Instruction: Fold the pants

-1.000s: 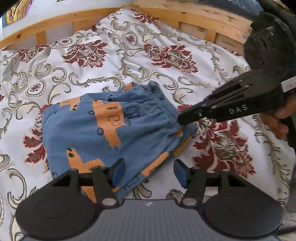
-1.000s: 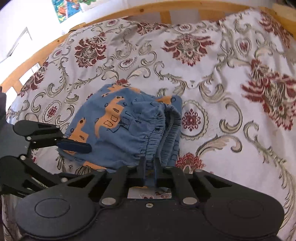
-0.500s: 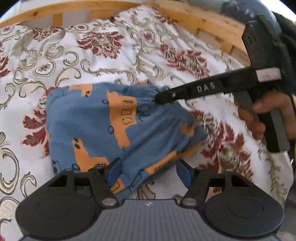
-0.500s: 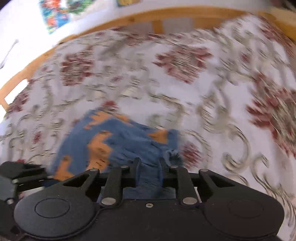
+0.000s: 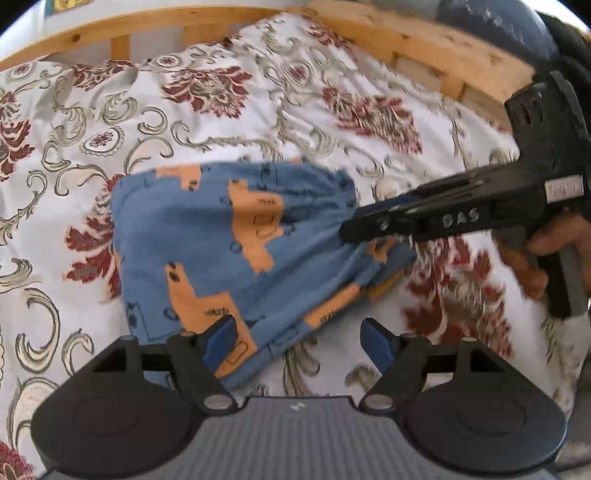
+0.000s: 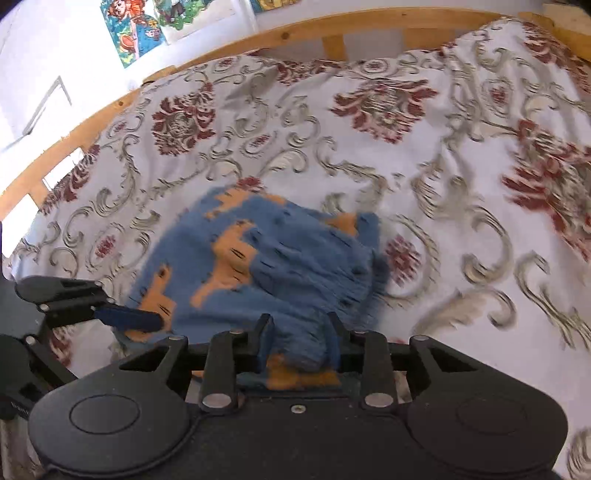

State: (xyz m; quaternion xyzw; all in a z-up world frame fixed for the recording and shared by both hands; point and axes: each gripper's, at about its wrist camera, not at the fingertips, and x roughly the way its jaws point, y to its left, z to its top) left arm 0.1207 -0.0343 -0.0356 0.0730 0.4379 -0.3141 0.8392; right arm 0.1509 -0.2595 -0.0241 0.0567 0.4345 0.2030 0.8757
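Observation:
The blue pants [image 5: 229, 258] with orange patches lie folded in a small bundle on the flowered bedsheet [image 5: 221, 107]. They also show in the right wrist view [image 6: 266, 266]. My left gripper [image 5: 301, 343] is open and empty, its left fingertip over the bundle's near edge. My right gripper [image 6: 299, 338] is partly open with pants cloth bunched between its fingers at the bundle's right edge; in the left wrist view its tip [image 5: 354, 230] touches the cloth. My left gripper's fingertip [image 6: 129, 318] shows at the left of the right wrist view.
The wooden bed frame [image 5: 424, 40] runs along the far and right sides of the bed. It also shows in the right wrist view [image 6: 332, 22]. Colourful posters [image 6: 147, 22] hang on the white wall behind. A hand [image 5: 535, 266] holds the right gripper's handle.
My right gripper, shut on the waistband a second ago, has moved over the bundle and its fingers have spread apart. The left gripper stays open near the front edge.

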